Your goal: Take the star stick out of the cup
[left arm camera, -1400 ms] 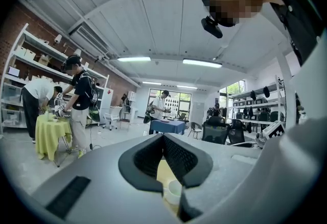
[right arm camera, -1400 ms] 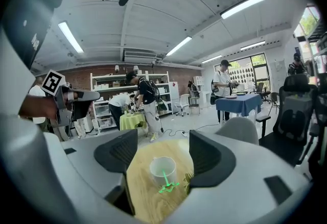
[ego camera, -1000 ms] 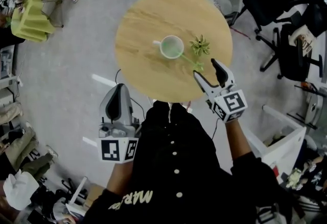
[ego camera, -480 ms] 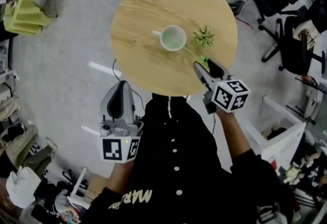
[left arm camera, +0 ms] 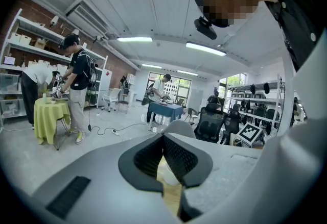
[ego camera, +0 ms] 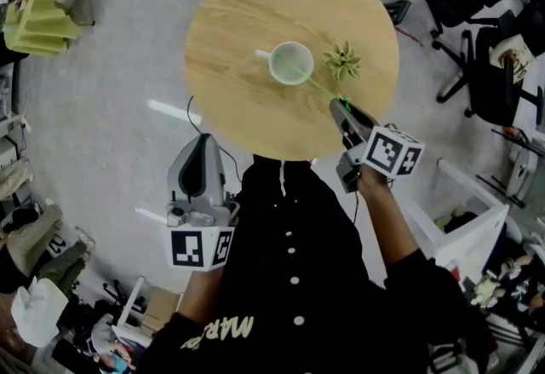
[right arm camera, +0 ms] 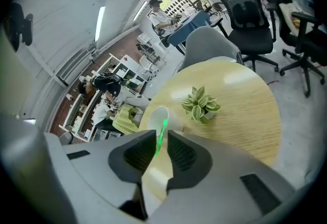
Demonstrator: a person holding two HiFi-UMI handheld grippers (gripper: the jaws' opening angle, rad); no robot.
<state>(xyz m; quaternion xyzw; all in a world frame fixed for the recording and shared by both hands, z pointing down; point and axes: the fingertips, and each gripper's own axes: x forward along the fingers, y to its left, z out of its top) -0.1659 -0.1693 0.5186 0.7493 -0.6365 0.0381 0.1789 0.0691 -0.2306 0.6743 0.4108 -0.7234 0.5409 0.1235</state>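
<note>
Star stick (right arm camera: pixel 163 127) stands slanted in the cup (right arm camera: pixel 155 116), its lower end inside and its thin green shaft leaning out between the jaws of the right gripper (right arm camera: pixel 162 135). Those jaws are closing around the shaft; a sliver of gap shows beside it, so the pads do not seem to press on it yet. The star end itself cannot be made out. The white cup sits just ahead of the jaw tips on the round wooden table (right arm camera: pixel 240 100), and a small leafy plant (right arm camera: pixel 201 103) stands ahead and to the right of them, close to the cup.

The left gripper (left arm camera: pixel 163 134) hangs off the table, its jaws together with nothing between them.

The step in hand looks like the grasp itself. Next, the grip should firm up, then lift along the shaft's lean so the cup is not tipped.
</note>
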